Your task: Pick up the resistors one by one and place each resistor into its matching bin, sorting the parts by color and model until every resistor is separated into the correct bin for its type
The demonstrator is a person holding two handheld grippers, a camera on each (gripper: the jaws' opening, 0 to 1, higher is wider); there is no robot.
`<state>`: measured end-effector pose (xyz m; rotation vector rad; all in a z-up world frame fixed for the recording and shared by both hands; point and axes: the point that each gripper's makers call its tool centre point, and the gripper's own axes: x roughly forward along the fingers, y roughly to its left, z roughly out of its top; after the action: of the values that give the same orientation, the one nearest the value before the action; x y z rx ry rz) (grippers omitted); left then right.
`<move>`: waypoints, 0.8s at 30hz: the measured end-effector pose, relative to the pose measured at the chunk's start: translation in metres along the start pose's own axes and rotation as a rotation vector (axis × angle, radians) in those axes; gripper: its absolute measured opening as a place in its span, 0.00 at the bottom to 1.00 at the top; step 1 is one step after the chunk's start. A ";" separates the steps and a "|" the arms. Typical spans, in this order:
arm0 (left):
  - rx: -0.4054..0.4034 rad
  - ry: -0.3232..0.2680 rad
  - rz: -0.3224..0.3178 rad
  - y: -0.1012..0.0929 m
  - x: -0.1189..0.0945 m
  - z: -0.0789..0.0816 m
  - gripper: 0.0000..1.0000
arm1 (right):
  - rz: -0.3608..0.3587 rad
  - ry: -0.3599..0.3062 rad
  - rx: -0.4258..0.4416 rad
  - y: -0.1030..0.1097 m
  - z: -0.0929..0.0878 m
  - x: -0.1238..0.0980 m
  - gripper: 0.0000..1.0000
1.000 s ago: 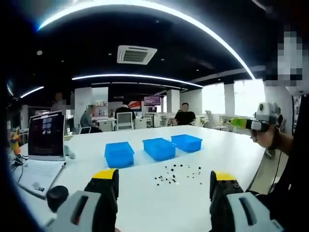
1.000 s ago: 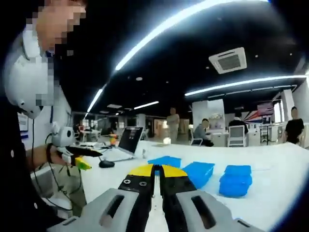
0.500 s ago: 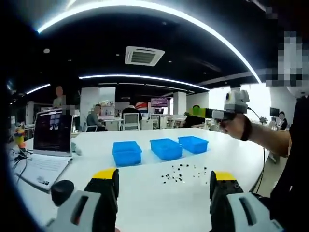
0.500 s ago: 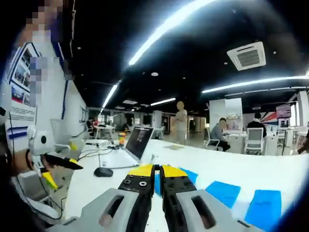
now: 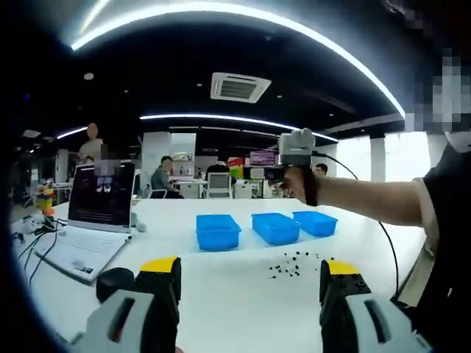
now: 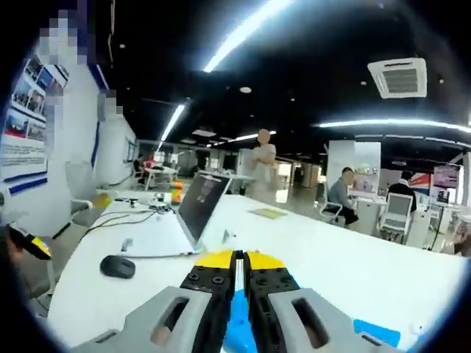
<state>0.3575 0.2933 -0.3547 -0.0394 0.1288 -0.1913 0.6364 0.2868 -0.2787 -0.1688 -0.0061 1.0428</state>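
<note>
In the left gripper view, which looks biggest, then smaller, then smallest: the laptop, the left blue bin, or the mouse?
1. laptop, clearly the largest.
2. left blue bin and mouse: these look alike in size. The mouse sits much nearer the camera, so ranking them is unsure.

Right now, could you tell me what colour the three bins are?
Blue; the bins show best in the left gripper view, standing in a row.

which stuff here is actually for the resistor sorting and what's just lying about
For the job:
- scattered small dark resistors on the white table
- three blue plastic bins
- left gripper, jaws open
- right gripper, jaws shut

Lying about:
- open laptop
- black computer mouse
- loose cables
</note>
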 end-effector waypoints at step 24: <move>0.000 -0.003 -0.019 -0.009 0.010 0.007 0.78 | -0.034 0.023 0.030 -0.019 -0.018 -0.032 0.34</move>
<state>0.3664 0.2827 -0.3486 -0.0407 0.1253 -0.2105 0.6384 0.2479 -0.2910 -0.1534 0.0271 1.0062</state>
